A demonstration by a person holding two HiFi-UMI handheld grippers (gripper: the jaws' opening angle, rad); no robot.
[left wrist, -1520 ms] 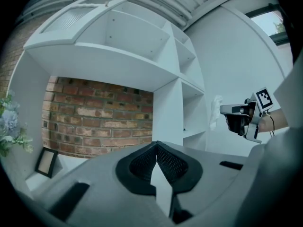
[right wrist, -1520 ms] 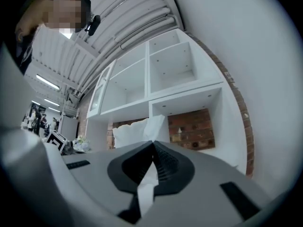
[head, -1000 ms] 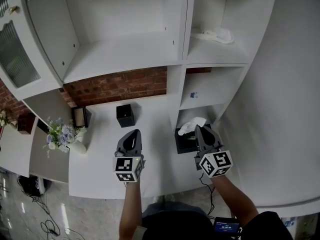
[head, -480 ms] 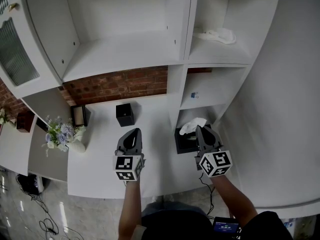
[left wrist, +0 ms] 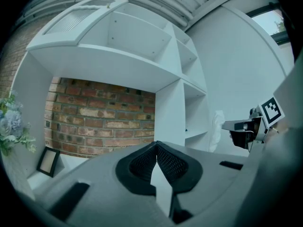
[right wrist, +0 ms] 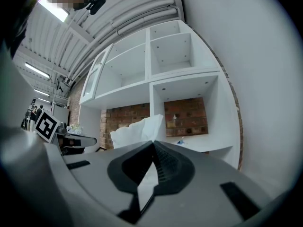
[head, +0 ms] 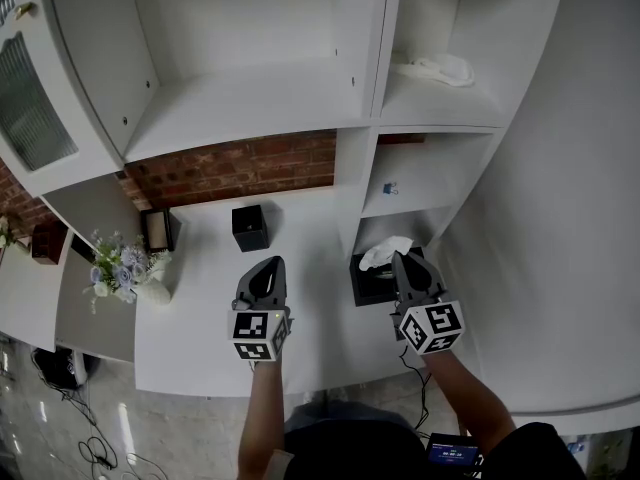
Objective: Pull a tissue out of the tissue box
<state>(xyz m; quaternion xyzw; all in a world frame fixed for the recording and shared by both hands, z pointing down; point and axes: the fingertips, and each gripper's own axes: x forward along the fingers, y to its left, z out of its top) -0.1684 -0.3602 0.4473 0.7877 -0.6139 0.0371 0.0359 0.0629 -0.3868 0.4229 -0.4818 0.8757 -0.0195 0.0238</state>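
Observation:
A black tissue box [head: 370,280] stands on the white counter [head: 310,338] by the cabinet's upright. A white tissue [head: 385,251] sticks up out of its top. My right gripper [head: 402,258] hovers just right of the box, jaws shut with nothing visibly between them. In the right gripper view the tissue [right wrist: 135,129] rises just beyond the closed tips [right wrist: 152,143]; I cannot tell if they touch. My left gripper [head: 272,264] hangs over the counter left of the box, shut and empty [left wrist: 156,144]. From there the tissue [left wrist: 218,126] shows far right.
A small black cube box [head: 250,228], a picture frame [head: 160,231] and a vase of flowers [head: 125,271] stand at the counter's back and left, before a brick wall [head: 240,171]. White shelves rise behind; one holds a white cloth [head: 432,69], another a small blue item [head: 388,189].

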